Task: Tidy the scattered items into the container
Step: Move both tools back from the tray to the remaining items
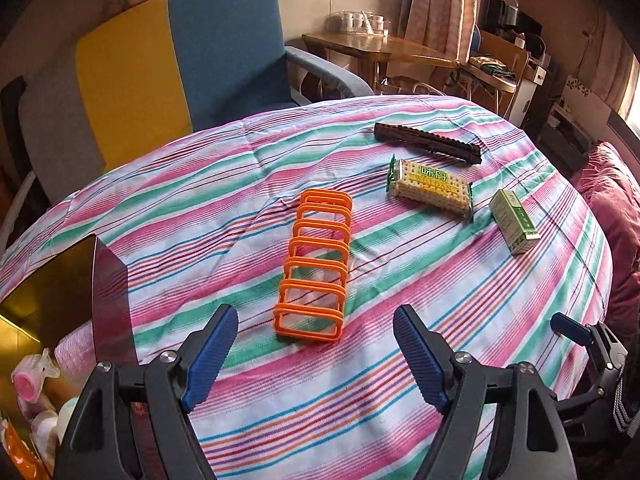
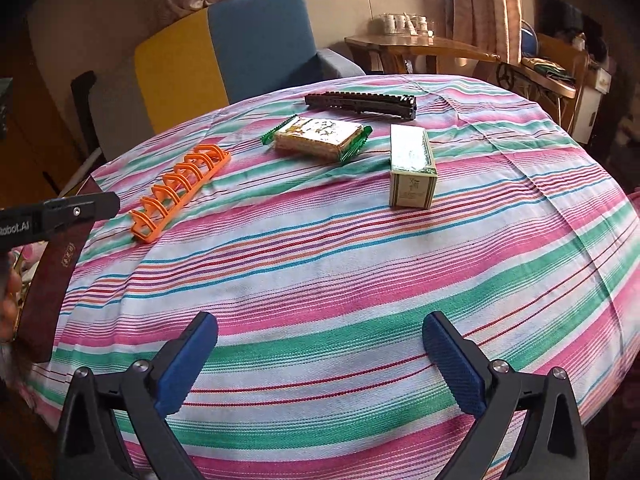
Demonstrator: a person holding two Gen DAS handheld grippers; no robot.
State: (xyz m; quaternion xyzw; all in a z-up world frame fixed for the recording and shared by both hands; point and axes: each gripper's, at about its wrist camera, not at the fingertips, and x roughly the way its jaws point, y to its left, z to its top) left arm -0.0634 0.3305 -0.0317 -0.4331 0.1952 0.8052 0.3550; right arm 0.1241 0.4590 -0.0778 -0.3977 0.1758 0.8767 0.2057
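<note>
An orange plastic rack lies on the striped cloth just beyond my left gripper, which is open with nothing between its pads. Farther right lie a cracker pack, a small green box and a dark ridged bar. The container, a box with a dark red wall and gold lining, stands at the left and holds a pink roll and other small things. My right gripper is open over bare cloth, with the green box, cracker pack, bar and rack ahead of it.
The striped cloth covers a round table. A blue and yellow armchair stands behind it, with a wooden side table by the window. A red cushion lies at the right edge. A hand shows at the left of the right wrist view.
</note>
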